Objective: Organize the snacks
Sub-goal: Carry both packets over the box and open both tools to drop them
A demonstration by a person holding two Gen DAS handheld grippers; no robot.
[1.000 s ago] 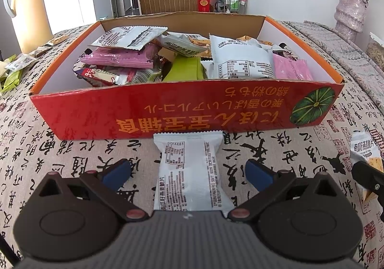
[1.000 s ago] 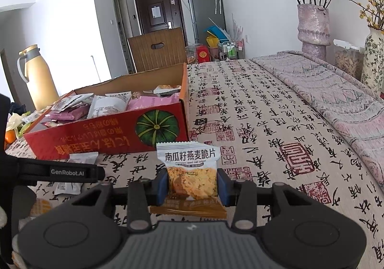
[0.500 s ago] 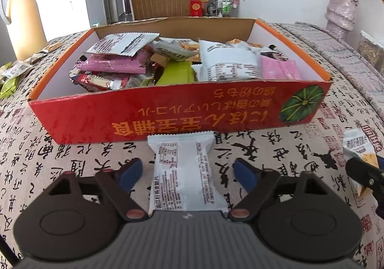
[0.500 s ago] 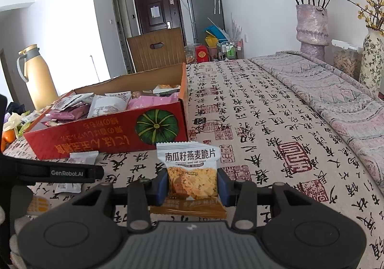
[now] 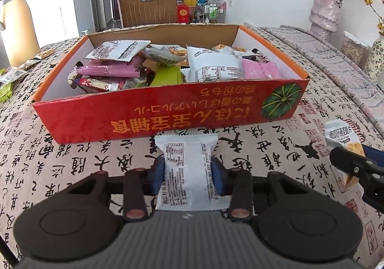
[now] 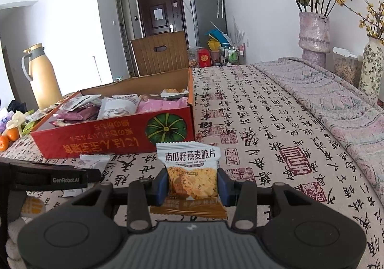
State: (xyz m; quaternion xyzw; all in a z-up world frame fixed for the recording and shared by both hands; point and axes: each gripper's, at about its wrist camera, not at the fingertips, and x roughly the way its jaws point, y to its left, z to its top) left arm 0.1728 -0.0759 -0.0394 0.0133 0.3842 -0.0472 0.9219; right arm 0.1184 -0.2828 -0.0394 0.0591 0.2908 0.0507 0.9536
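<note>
A red cardboard box [image 5: 168, 113] holding several snack packets stands on the table; it also shows in the right wrist view [image 6: 108, 139]. My left gripper [image 5: 187, 174] is shut on a white snack packet [image 5: 186, 168], printed back up, just in front of the box. My right gripper [image 6: 192, 185] is shut on an oat crisp packet [image 6: 190, 173] with a yellow picture, held right of the box's front corner. That packet and the right gripper's fingers [image 5: 355, 166] show at the right edge of the left wrist view.
A brown packet [image 6: 189, 209] lies under the right gripper. Loose packets [image 5: 14, 74] lie left of the box, with oranges [image 6: 9, 137] and a yellow thermos [image 6: 43, 77]. Vases [image 6: 314, 34] and a jar [image 6: 345, 67] stand at the far right.
My left gripper has closed on the white packet, which lay between open fingers before. The view has risen a little. The right gripper still holds its packet.
</note>
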